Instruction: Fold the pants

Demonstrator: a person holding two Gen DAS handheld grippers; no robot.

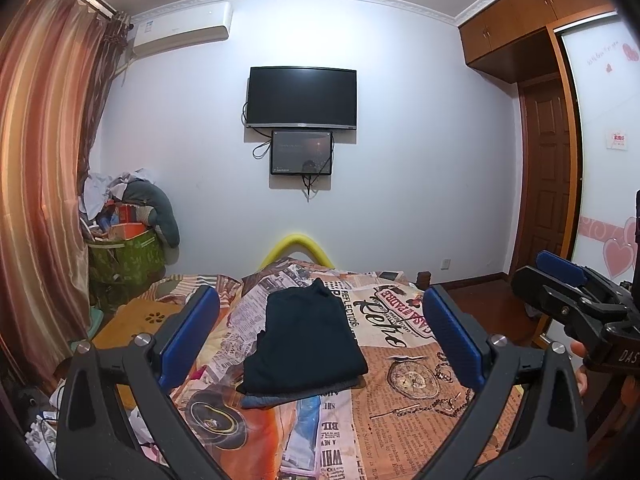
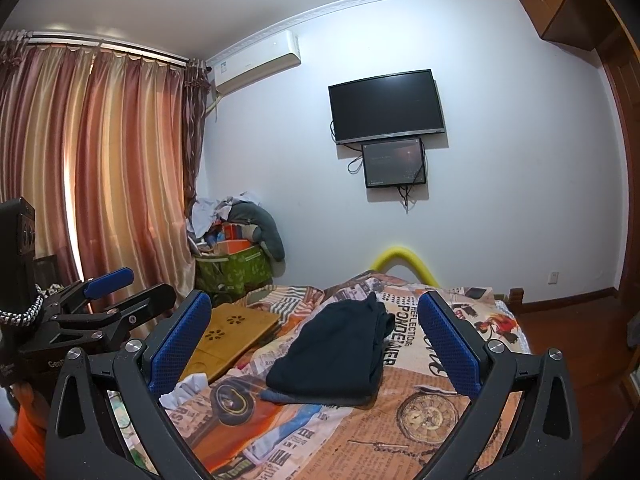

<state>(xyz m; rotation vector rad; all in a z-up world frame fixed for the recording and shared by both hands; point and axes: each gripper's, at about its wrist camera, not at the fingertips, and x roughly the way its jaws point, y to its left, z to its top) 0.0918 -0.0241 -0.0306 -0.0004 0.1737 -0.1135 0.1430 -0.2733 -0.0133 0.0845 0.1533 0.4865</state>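
Dark folded pants (image 1: pixel 308 340) (image 2: pixel 336 352) lie flat on the bed, on top of a thin stack of other folded cloth whose grey and blue edges show at the near side. My left gripper (image 1: pixel 320 291) is open, held in the air short of the pants, with nothing between its blue pads (image 1: pixel 188 336). My right gripper (image 2: pixel 314 296) is likewise open and empty, framing the pants from a little to the right. Each gripper shows at the edge of the other's view: the right gripper (image 1: pixel 560 276) and the left gripper (image 2: pixel 116 292).
The bed cover (image 1: pixel 408 400) (image 2: pixel 420 432) has a newspaper print. A wooden lap table (image 1: pixel 136 320) (image 2: pixel 232 328) lies at the bed's left edge. A green hamper (image 1: pixel 128 256) heaped with things stands in the corner by the curtain. A yellow foam pad (image 1: pixel 296 244) caps the footboard.
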